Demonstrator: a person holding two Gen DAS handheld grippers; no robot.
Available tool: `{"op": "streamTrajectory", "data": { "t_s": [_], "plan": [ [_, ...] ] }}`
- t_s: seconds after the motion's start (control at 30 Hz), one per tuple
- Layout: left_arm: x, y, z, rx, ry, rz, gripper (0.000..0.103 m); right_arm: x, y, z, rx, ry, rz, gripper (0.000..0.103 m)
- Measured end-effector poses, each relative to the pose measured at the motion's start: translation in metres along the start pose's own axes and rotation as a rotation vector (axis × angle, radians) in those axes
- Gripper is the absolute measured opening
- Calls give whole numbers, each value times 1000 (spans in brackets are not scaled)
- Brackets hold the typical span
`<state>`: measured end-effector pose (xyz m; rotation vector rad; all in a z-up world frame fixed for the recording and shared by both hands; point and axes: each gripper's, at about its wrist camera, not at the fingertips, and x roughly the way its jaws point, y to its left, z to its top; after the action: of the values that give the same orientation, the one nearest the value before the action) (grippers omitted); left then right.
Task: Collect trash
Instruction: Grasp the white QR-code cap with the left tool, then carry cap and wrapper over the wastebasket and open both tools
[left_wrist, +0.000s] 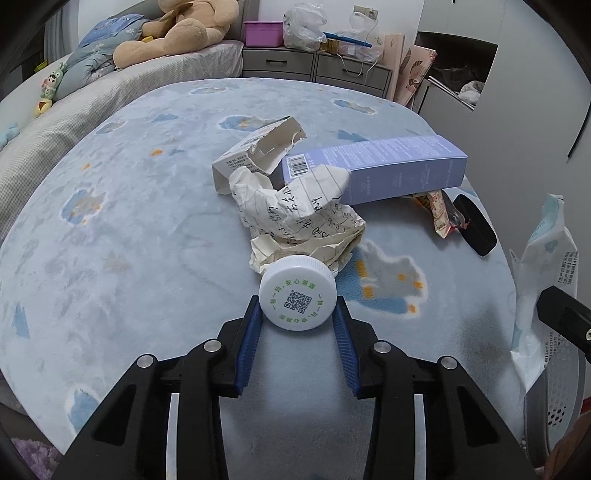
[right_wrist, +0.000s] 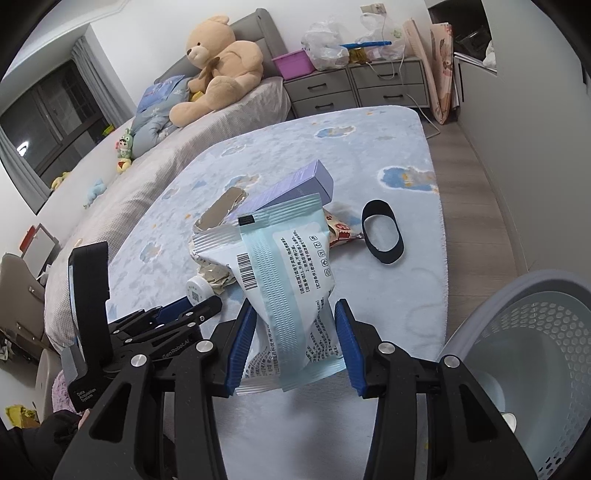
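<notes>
Left wrist view looks down along the left gripper (left_wrist: 298, 314), whose blue ribbed fingers (left_wrist: 248, 343) are closed on a white plastic cap (left_wrist: 297, 298), pressing its ridged rim from both sides; the round, rigid rim gives the pads two firm faces, which is probably why it is taken edge-on and low to the rug (left_wrist: 122, 221). The cap's flat top carries a printed code ringed with green lettering. Just beyond it, touching it, lies a crumpled sheet of lined paper (left_wrist: 301, 218) covered with handwriting, soft and creased. Behind that sit a torn white carton (left_wrist: 255, 151) with ragged cardboard edges and a long lilac box (left_wrist: 388, 166), smooth and sharp-cornered, resting partly on a red-and-cream snack wrapper (left_wrist: 437, 214). A black oval band (left_wrist: 474, 225) lies by the wrapper. All of it rests on the pale blue fleecy rug, a deep soft pile beside the bed (left_wrist: 110, 92). Right wrist view shows the right gripper (right_wrist: 295, 339) clamped on a light blue wipes pack (right_wrist: 284, 273); the thin crinkly film buckles where the fingers (right_wrist: 242, 343) squeeze its lower part, and the pack stands up above the rug. It seems to be held clear so it can be carried to the perforated grey basket (right_wrist: 491, 317), which waits close at the right and looks like the place for the trash. The rest of the litter is not yet collected.
</notes>
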<state>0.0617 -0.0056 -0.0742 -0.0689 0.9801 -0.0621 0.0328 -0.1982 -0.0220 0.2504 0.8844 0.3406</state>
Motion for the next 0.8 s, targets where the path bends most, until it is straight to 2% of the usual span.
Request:
{"op": "streamTrajectory", "data": {
  "t_s": [0.23, 0.5, 0.8],
  "plan": [
    [-15, 6, -3, 6, -28, 2, 38, 0, 1, -1, -4, 2, -7, 43],
    [-39, 3, -7, 52, -101, 25, 38, -11, 6, -6, -7, -31, -31, 43],
    [-67, -13, -13, 110, -164, -13, 38, -45, -7, -26, 56, -88, -84, 43]
  ]
}}
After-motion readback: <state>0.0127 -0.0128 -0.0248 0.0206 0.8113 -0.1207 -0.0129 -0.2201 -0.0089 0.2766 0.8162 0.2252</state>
